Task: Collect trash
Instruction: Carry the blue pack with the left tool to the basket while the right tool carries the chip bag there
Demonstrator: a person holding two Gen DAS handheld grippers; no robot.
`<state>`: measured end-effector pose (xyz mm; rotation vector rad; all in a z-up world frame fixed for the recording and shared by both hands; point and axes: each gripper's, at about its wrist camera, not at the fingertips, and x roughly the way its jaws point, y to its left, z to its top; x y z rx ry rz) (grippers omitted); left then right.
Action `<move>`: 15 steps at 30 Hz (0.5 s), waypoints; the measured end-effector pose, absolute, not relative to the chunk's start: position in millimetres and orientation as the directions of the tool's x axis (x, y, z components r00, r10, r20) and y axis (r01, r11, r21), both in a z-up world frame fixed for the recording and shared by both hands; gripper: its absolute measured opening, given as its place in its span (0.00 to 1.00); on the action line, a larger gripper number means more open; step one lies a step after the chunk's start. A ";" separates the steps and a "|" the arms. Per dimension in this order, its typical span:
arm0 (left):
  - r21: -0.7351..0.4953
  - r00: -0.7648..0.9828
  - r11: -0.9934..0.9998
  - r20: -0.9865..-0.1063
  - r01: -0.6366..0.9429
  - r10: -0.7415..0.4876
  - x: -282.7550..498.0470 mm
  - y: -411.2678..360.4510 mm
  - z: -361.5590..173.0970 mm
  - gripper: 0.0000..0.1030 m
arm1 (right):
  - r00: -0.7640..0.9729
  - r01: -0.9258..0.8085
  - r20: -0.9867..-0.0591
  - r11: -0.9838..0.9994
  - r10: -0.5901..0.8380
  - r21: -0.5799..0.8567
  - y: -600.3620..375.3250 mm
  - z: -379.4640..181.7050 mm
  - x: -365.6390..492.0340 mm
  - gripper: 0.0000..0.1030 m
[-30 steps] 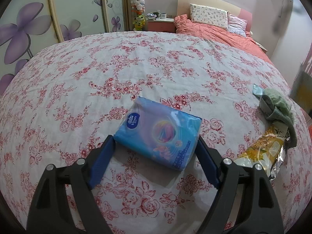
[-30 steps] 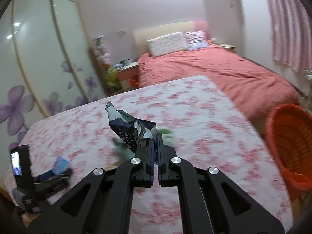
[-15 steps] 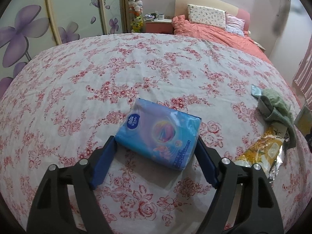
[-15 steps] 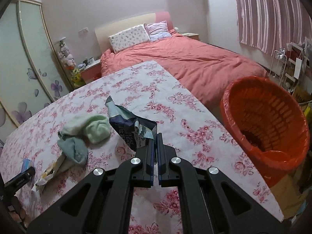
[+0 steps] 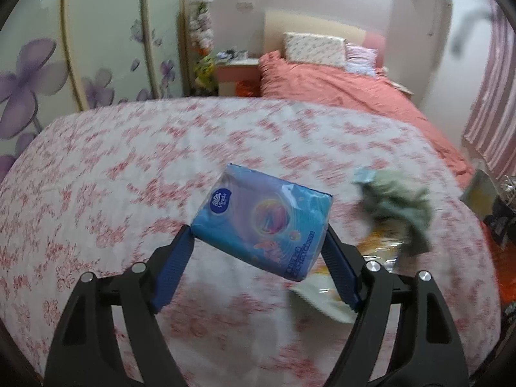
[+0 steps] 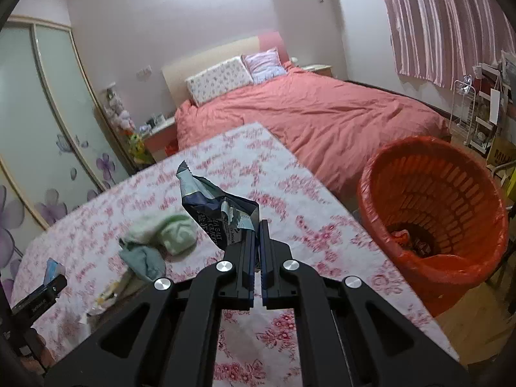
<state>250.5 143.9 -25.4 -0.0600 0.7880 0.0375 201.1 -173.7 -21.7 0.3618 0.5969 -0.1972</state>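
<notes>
1. Right gripper (image 6: 257, 242): jaws pressed nearly together, pinching one edge of a crumpled dark wrapper (image 6: 215, 213); the rest sticks up ahead of the tips, clear of the floral surface (image 6: 290, 200).
2. Left gripper (image 5: 258, 251): jaws spread wide, clamped on both ends of a blue tissue pack (image 5: 262, 222), apparently lifted off the surface; view blurred.
3. Step in hand, as judged: carrying the wrapper to the orange basket (image 6: 380, 167), ahead and right of the right jaws, beyond the surface edge.
4. To do well: swing right, centre over the basket mouth, only then release. Thin pinch on light foil, so no jerks; release low enough to avoid drift.
5. Basket contents: lined with an orange bag, a few dark and red scraps at the bottom, otherwise mostly empty.
6. Left of the right jaws on the surface: green cloth (image 6: 167, 230) and a yellow wrapper (image 6: 108, 293), probably next trash.
</notes>
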 end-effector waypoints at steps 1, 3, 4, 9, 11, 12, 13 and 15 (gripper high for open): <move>-0.043 0.712 0.998 -0.703 -0.042 0.000 248.1 137.8 -20.4 0.74 | 0.820 0.285 -0.567 0.916 -0.081 0.282 -177.3 -16.8 196.3 0.03; -0.053 0.727 0.999 -0.686 -0.002 -0.035 241.6 120.1 -8.9 0.74 | 0.835 0.290 -0.543 0.910 -0.090 0.295 -183.7 -8.2 187.5 0.03; -0.058 0.733 0.998 -0.679 0.015 -0.051 238.8 111.9 -3.8 0.74 | 0.841 0.293 -0.532 0.907 -0.095 0.301 -186.9 -4.3 183.6 0.03; -0.089 0.750 0.987 -0.642 0.134 -0.159 222.8 61.7 19.0 0.74 | 0.864 0.328 -0.484 0.886 -0.141 0.327 -208.0 8.8 163.8 0.03; -0.101 0.747 0.977 -0.630 0.189 -0.210 216.6 38.1 26.5 0.74 | 0.870 0.358 -0.459 0.871 -0.180 0.336 -220.9 13.3 152.5 0.03; -0.107 0.744 0.971 -0.626 0.212 -0.231 214.8 29.4 28.6 0.74 | 0.871 0.368 -0.452 0.866 -0.193 0.339 -225.2 14.5 149.6 0.03; -0.113 0.741 0.966 -0.623 0.233 -0.251 213.3 20.1 30.2 0.74 | 0.872 0.387 -0.439 0.855 -0.218 0.344 -232.5 16.7 143.8 0.03; -0.120 0.734 0.951 -0.612 0.284 -0.296 208.1 -5.5 34.3 0.74 | 0.870 0.416 -0.422 0.839 -0.255 0.350 -243.6 18.8 135.4 0.03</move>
